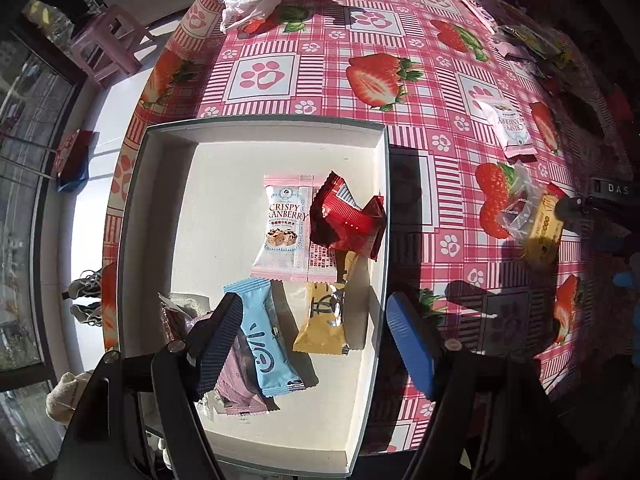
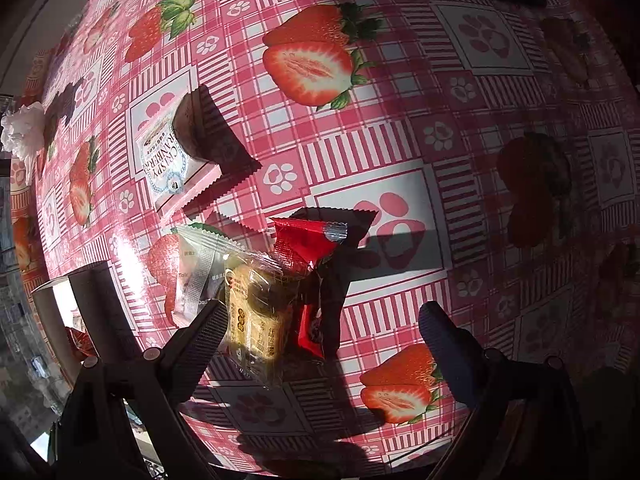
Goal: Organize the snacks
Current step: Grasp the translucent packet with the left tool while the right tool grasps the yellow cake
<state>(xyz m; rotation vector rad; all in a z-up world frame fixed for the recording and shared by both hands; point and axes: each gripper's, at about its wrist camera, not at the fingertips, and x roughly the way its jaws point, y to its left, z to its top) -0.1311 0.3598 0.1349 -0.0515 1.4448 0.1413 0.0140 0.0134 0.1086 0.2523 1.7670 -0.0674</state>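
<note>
Hovering over the white box (image 1: 256, 136), left gripper (image 1: 314, 340) is spread, gripping nothing. Blue packet (image 1: 270, 344) lies inside, long axis 11-to-5 o'clock. Right gripper (image 2: 320, 324), likewise spread, straddles the yellow packet (image 2: 254, 320); cranberry packet (image 2: 168, 160) beyond, 10 o'clock.

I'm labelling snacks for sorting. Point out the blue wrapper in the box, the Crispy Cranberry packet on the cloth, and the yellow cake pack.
blue wrapper (image 1: 267, 342): left wrist view, middle of pack.
Crispy Cranberry packet (image 2: 170, 166): right wrist view, printed face.
yellow cake pack (image 2: 254, 312): right wrist view, yellow label.
</note>
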